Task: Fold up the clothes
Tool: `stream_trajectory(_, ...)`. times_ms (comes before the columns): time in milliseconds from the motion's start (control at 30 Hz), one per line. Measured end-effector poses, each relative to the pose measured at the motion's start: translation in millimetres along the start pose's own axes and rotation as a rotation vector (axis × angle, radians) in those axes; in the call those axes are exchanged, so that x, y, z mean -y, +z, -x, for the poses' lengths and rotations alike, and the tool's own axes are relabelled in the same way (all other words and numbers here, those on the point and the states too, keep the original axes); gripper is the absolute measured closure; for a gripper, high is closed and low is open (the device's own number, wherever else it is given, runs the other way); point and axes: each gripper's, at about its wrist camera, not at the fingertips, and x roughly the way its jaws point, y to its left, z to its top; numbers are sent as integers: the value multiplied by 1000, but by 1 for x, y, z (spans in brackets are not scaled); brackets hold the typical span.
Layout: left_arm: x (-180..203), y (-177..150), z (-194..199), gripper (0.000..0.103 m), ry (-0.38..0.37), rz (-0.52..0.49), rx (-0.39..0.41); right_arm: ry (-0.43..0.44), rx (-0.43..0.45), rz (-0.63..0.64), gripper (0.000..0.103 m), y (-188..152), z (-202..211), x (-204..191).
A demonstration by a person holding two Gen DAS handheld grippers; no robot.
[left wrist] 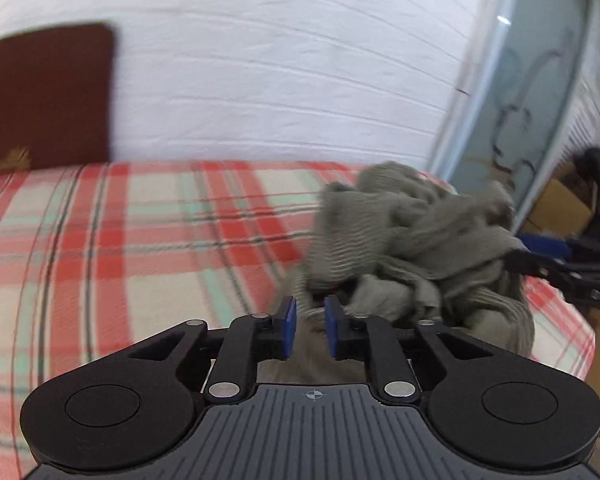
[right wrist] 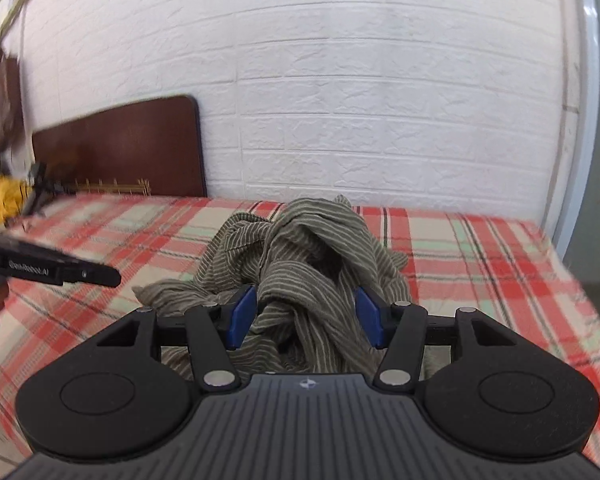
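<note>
- We are working on an olive-green striped garment (right wrist: 300, 256), which is lying crumpled in a heap on the plaid bedspread (right wrist: 480, 256), toward the end of the bed away from the headboard (right wrist: 120, 148).
- Its fabric is twisting into ropy folds, with thin pale stripes running across it; nothing of it is lying flat.
- Our right gripper (right wrist: 305, 317) is standing with its jaws apart, a bunched ridge of the garment sitting between the blue pads (right wrist: 242, 316); we cannot tell whether they are pinching it.
- Our left gripper (left wrist: 310, 328) is holding its blue pads close with a narrow gap, cloth lying in that gap; we cannot tell whether it is gripping.
- The left gripper is reaching in from the headboard side of the heap.
- The white brick wall (right wrist: 380, 100) is running behind the headboard.
- A yellow object (right wrist: 2, 198) is sitting just beside the headboard.
</note>
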Motion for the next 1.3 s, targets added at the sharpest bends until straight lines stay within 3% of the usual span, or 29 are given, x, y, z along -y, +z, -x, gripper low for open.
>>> stream_trajectory(67, 21, 2, -11, 45, -1, -105, -10, -22, -2, 58, 45, 0, -1, -5)
stream_trajectory(233, 46, 5, -46, 43, -8, -268, -111, -20, -13, 84, 45, -3, 0, -7)
stream_trajectory(400, 54, 0, -84, 41, -20, -305, -219, -11, -24, 104, 45, -2, -4, -11)
stream_trajectory(433, 51, -3, -92, 42, -23, -280, -241, -10, -27, 109, 45, -1, -5, -12)
stream_trajectory(500, 47, -9, -106, 91, -27, -228, -280, -8, -31, 120, 45, -1, -7, -13)
stream_trajectory(600, 34, -10, -94, 98, -24, -102, -218, -14, -35, 153, 46, 1, -9, -16)
stream_trajectory(733, 5, 0, -54, 100, 15, 61, -63, -18, -28, 202, 48, 5, -9, -22)
stream_trajectory(833, -19, 3, -30, 100, 75, 136, 1, -15, -21, 229, 48, 10, -9, -26)
stream_trajectory(1067, -76, -17, 9, 100, 203, 341, 74, 10, -37, 289, 48, 12, -16, -40)
stream_trajectory(1300, -118, -41, 37, 99, 309, 507, 95, 23, -74, 342, 48, 12, -27, -48)
